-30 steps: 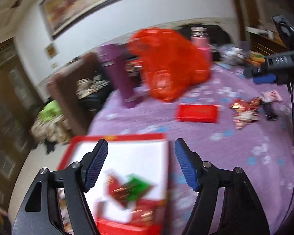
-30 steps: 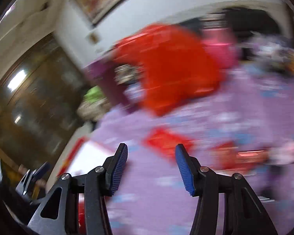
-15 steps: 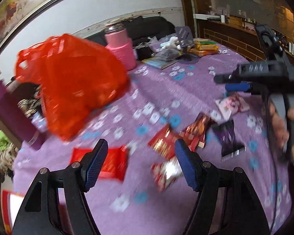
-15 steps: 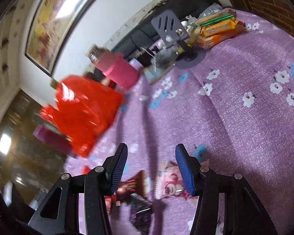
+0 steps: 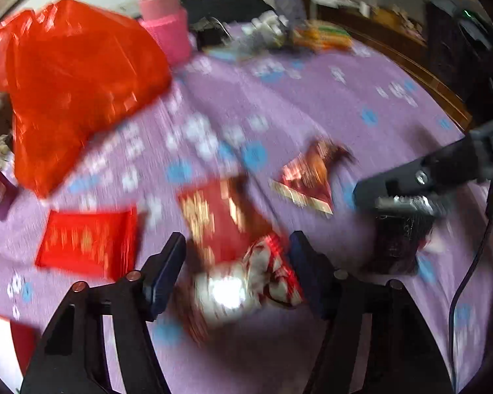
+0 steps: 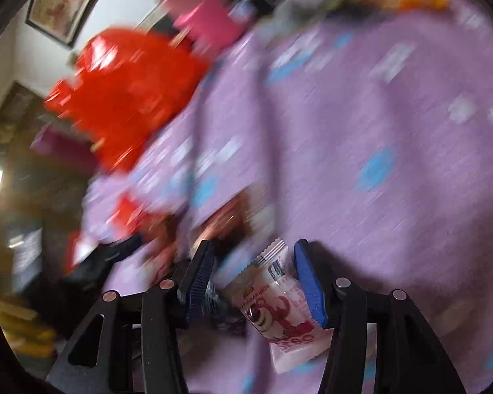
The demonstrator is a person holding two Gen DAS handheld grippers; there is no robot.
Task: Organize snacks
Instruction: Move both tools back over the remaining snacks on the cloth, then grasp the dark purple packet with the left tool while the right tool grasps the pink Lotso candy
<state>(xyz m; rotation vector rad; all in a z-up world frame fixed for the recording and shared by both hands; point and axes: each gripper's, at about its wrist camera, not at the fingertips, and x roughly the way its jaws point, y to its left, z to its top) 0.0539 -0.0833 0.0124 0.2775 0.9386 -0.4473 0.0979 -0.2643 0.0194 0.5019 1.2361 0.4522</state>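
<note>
Showing only in right-wrist view: pink bear packet (image 6: pixel 281 312) btwn right gripper (image 6: pixel 256 282) jaws.

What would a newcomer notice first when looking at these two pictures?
The big red plastic bag at the far left of the purple flowered tablecloth stands out first. Next come the scattered snack packets: a red and white packet lies between the closing jaws of the left gripper, and a pink bear packet lies between the fingers of the right gripper.
</note>
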